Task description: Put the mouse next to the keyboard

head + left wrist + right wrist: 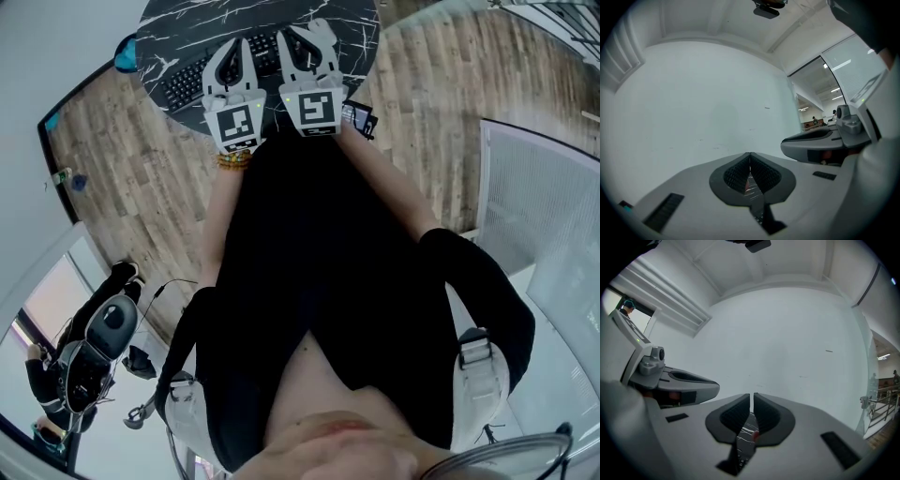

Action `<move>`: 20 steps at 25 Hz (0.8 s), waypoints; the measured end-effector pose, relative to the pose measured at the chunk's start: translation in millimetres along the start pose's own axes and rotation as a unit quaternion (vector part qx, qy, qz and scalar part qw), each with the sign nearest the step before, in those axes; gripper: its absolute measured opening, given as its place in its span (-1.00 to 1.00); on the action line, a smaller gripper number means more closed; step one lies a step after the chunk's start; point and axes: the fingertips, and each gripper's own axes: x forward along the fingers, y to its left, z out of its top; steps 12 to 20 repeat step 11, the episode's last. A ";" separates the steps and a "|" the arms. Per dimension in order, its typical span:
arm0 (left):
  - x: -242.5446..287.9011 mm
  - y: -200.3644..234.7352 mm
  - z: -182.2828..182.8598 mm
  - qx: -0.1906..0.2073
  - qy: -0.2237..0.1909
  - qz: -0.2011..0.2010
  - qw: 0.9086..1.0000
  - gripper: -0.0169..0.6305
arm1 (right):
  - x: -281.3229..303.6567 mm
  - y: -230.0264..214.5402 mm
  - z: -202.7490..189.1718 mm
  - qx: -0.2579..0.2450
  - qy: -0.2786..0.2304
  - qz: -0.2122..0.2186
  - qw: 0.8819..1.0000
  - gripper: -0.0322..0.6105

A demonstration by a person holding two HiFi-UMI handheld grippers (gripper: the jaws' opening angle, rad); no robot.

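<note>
We hold the left gripper and right gripper, both with jaws together and empty, above the keyboard on the black marble table. We cannot make out the mouse.

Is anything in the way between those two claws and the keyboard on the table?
Nothing visible: the left gripper and right gripper, both shut and empty, hang over the keyboard. No mouse shows anywhere.
</note>
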 end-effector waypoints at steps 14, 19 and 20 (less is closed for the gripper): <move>0.6 2.4 -6.0 -0.005 0.005 -0.001 1.000 -0.91 | 1.6 2.5 -5.2 -0.003 0.008 0.002 1.000 -0.77; 0.6 2.4 -6.0 -0.005 0.005 -0.001 1.000 -0.91 | 1.6 2.5 -5.2 -0.003 0.008 0.002 1.000 -0.77; 0.6 2.4 -6.0 -0.005 0.005 -0.001 1.000 -0.91 | 1.6 2.5 -5.2 -0.003 0.008 0.002 1.000 -0.77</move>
